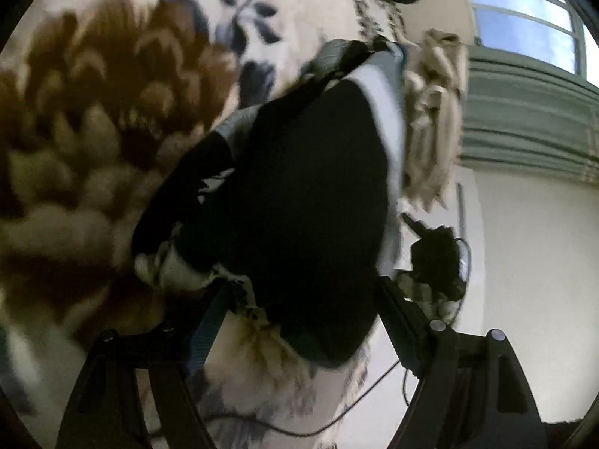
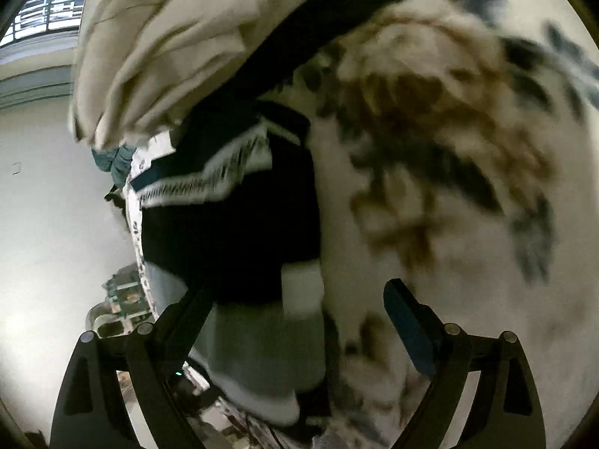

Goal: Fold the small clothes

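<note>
A flower-patterned blanket (image 1: pixel 93 112) covers the surface, a window beyond it. On the blanket lies the dark garment (image 1: pixel 310 202), soft, light and floppy. The left gripper (image 1: pixel 303 299) and right gripper (image 2: pixel 295 299) both stand wide, straddling it, pinching nothing. Best grasped at its hem corners, I judge.

Supporting surface: a cream blanket (image 1: pixel 93 119) with large brown flowers and dark blue leaf sprigs (whether a bed lies beneath cannot be told). Lying directly on it: a black garment (image 1: pixel 307 187) with grey and white bands; a pale cream cloth (image 2: pixel 168 45), bunched at the blanket's edge.
</note>
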`<state>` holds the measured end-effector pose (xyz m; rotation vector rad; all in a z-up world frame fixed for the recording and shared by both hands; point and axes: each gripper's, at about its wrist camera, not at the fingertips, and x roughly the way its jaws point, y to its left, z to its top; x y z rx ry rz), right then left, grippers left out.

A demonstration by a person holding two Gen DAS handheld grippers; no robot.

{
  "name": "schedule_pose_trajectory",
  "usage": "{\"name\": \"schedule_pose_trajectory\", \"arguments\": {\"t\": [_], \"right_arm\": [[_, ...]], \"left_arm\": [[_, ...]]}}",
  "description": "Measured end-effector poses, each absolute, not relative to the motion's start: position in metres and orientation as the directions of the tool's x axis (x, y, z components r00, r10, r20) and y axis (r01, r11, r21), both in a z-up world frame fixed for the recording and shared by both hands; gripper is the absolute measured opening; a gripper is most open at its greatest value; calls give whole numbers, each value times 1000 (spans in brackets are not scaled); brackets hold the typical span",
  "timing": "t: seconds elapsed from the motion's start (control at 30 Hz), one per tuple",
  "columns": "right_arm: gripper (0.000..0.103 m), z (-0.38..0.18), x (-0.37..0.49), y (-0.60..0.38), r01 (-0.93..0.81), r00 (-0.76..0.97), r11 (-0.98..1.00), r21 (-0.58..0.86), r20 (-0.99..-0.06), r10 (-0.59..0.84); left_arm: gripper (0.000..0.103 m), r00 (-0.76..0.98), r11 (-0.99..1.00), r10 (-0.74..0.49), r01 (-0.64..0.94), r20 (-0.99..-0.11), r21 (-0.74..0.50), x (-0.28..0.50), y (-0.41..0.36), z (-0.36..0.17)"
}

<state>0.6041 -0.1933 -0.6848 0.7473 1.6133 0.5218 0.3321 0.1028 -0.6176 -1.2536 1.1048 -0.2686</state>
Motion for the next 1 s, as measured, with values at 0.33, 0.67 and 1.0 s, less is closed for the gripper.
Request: {"name": "schedule_pose_trajectory", "arguments": {"t": [0.33,0.67,1.0], "right_arm": [[93,-718,658,-151,98,-134,578,810,-565,814],[15,-675,595,-182,97,11,590,802,-593,805],[15,-643,332,-261,443,117,524,727,-627,770]], "left_arm": [[83,651,300,-511,-477,-561,-826,338,87,-617],[32,639,353,-560,-392,-528,-850,361,118,-581],[36,207,613,-731,-219,-650,-759,377,91,-572]]}}
